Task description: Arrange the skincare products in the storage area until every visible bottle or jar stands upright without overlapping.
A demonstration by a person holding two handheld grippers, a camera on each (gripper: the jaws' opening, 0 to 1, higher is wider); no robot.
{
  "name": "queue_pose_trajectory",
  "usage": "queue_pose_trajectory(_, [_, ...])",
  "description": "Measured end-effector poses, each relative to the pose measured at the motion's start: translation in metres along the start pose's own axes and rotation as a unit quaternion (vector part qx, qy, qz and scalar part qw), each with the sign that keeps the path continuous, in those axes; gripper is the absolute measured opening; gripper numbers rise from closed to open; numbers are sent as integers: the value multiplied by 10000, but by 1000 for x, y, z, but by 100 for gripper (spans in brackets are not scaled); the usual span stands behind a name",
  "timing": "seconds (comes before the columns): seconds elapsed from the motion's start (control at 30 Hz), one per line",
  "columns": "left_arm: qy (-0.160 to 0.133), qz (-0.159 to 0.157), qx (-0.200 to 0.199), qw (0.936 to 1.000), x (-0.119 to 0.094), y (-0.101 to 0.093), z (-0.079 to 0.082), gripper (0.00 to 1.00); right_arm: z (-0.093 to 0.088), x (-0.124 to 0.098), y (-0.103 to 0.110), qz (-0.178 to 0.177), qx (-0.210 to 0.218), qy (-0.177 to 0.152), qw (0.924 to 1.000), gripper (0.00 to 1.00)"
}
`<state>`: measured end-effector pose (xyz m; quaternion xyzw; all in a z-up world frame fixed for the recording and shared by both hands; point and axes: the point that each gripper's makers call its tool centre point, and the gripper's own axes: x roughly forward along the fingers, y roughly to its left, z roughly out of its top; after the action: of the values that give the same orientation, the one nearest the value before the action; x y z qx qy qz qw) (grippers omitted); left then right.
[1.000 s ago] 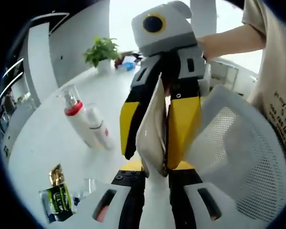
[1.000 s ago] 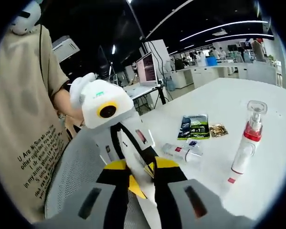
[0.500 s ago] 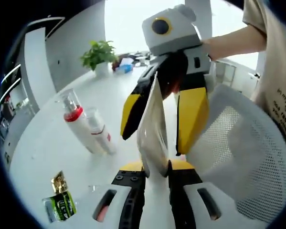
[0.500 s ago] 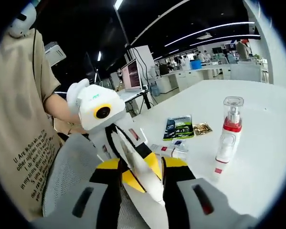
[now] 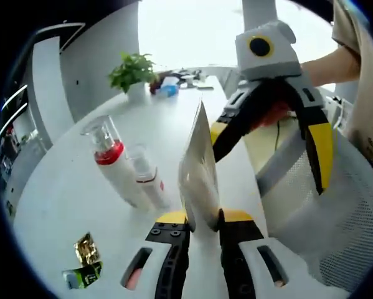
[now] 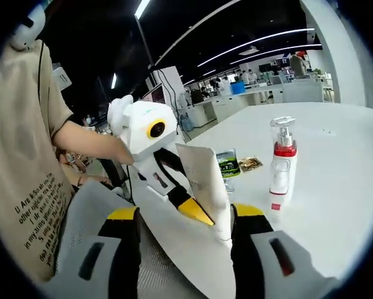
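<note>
My left hand-held gripper (image 5: 203, 219) is clamped on the bottom edge of a flat white sachet (image 5: 198, 171), which stands on end straight up from between its yellow-tipped jaws. My right hand-held gripper (image 5: 270, 134) hangs just beyond the sachet with its jaws spread wide, not touching it. From the right gripper view that same sachet (image 6: 205, 180) sits between my own parted jaws, with the left hand-held gripper (image 6: 189, 208) gripping it from below.

Taking the sachet as my landmark: just to its left in the left gripper view, a pump bottle with a red collar and clear cap (image 5: 114, 165) stands on the white worktop (image 5: 61, 199), and a smaller white tube with a red band (image 5: 150, 184) stands touching it on the sachet's side. Farther left and nearer the camera lie a green packet (image 5: 83, 275) and a small gold wrapper (image 5: 86, 249), flat on the worktop. Well beyond the sachet, a potted plant (image 5: 132, 73) sits at the worktop's far end. To the sachet's right is a white mesh chair back (image 5: 326, 199).
</note>
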<state>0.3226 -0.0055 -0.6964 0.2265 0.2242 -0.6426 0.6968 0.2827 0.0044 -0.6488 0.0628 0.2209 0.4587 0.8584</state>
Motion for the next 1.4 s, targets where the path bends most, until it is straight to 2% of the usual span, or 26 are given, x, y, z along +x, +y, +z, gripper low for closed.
queue_pose_trajectory(0.4, [18,63,33,10000,4,33,1,14,-2,-8,-14,-499,146,-166,9985,77])
queue_pose_trajectory(0.97, [11,230,-65,9997,5,85,0,14,-7,-12,-24,-973,227,-178,9948,91])
queue_pose_trajectory(1.4, [-23,338,-171,9993,7,103,5,14,-9,-15,-32,-1225,208,-156,9921,97])
